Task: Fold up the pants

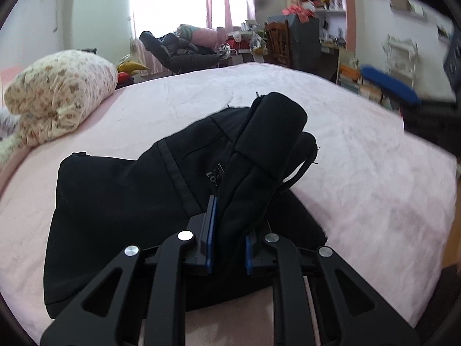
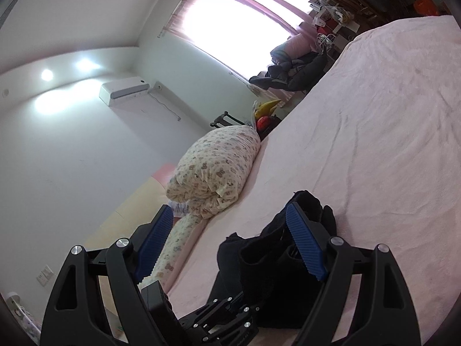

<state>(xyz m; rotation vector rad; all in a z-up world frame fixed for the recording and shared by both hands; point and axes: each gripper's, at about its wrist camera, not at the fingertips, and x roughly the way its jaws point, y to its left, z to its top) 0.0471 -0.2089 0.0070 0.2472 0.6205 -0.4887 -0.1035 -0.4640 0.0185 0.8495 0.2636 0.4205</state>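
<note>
the left tool (image 1: 229, 239) is showing matte black linkage arms with triangular cutouts, round silver pivot screws, and blue ribbed pads (image 1: 211, 230) edging its black fingers. the right tool (image 2: 230, 248) is showing the same black arms, silver screws just behind the pads, and blue ribbed pads (image 2: 306, 248).

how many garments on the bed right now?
1: black pants, near edge of the pink bed, partly folded, one end clamped in the left tongs. Others may lie out of view.
</note>
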